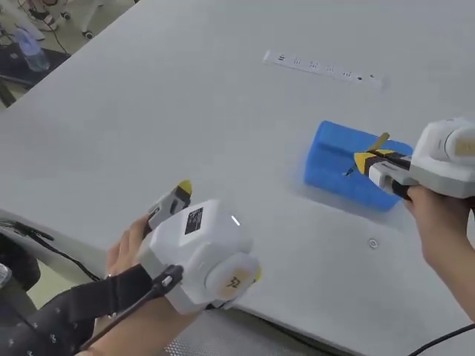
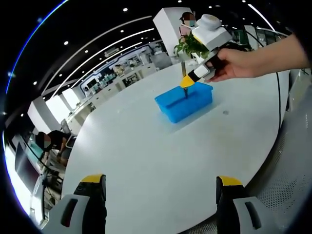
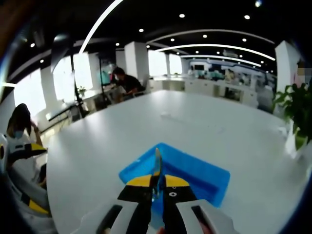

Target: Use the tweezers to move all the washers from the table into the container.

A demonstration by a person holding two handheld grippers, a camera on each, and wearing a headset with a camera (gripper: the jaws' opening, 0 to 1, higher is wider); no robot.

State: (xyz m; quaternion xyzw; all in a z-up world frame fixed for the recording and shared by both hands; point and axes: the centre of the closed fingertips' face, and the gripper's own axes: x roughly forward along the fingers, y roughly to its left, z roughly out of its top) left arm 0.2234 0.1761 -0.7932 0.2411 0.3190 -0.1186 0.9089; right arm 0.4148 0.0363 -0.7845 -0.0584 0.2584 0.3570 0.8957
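A blue container [image 1: 338,167] [image 2: 185,103] [image 3: 195,171] sits on the white table. My right gripper [image 1: 369,160] [image 3: 156,181] hangs over its right side, shut on thin tweezers [image 1: 349,172] [image 3: 157,163] whose tip points down into it. The right gripper [image 2: 188,81] also comes into the left gripper view, above the container. One small washer [image 1: 373,243] [image 2: 225,112] lies on the table just in front of the container. My left gripper [image 1: 175,197] [image 2: 161,191] is at the near left, open, with nothing between its jaws.
A white power strip [image 1: 324,68] lies at the far side of the table [image 1: 185,111]. The table's near edge runs close under my left gripper. Desks, chairs and people stand in the room beyond. A potted plant [image 3: 295,109] stands at the right.
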